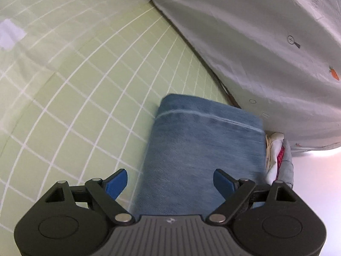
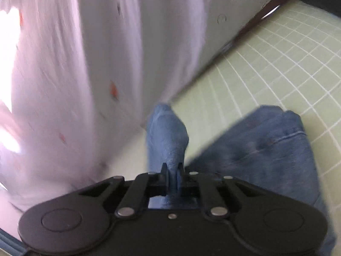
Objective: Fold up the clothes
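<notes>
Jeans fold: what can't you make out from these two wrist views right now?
- Jeans, left wrist view: near end hidden under the left gripper, whose jaws stand open.
- Jeans, right wrist view: motion blur; the right gripper, shut on a pinch of denim, hides what lies beneath it.
- White sheet, right wrist view: print smeared by blur.
- Small cloth pile, left wrist view: mostly hidden behind the jeans; contents unclear.

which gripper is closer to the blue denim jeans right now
Right. The right gripper is shut on a raised fold of the blue denim jeans; the left gripper hangs open above them, fingers apart.
</notes>
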A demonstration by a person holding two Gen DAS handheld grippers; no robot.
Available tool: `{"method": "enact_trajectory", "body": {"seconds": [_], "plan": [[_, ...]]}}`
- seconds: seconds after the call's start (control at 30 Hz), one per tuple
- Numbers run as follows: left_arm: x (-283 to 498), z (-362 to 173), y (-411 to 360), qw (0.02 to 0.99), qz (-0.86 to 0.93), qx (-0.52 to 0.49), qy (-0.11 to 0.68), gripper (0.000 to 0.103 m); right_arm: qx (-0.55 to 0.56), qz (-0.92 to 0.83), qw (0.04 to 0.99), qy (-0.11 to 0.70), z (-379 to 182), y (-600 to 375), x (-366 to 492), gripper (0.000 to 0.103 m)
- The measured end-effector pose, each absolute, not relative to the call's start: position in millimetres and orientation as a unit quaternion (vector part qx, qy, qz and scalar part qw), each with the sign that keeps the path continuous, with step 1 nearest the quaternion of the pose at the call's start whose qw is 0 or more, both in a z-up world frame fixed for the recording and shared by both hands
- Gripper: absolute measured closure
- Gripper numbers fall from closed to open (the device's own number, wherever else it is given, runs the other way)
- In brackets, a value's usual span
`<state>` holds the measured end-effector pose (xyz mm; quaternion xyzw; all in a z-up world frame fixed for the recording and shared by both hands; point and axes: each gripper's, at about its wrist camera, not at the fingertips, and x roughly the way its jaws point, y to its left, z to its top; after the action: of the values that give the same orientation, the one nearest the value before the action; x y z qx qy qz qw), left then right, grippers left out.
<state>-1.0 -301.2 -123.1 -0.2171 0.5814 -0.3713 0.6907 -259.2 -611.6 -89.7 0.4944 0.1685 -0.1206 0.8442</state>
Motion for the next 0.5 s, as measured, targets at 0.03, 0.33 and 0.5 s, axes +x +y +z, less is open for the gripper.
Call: {"method": "enact_trajectory", "body": {"seconds": [0.03,0.33,0.5], "plan": [[-2,-121,-304,0.693,-0.378,-0.211,0.577,0.015,0.505,-0.121,0.842,0.146,-81,-613,-269,0.096],[-29,-127,-343,0.693,-0.412,-0.095,0.584,0.015,0.379,-0.336,0.818,0.274,-85,-636,-313,0.086],[-35,-126,-345,0.704,-0.416,-0.056,0.573,0.013,0.393,-0.351,0.805,0.274,-94,-624,-325,0.040]]}}
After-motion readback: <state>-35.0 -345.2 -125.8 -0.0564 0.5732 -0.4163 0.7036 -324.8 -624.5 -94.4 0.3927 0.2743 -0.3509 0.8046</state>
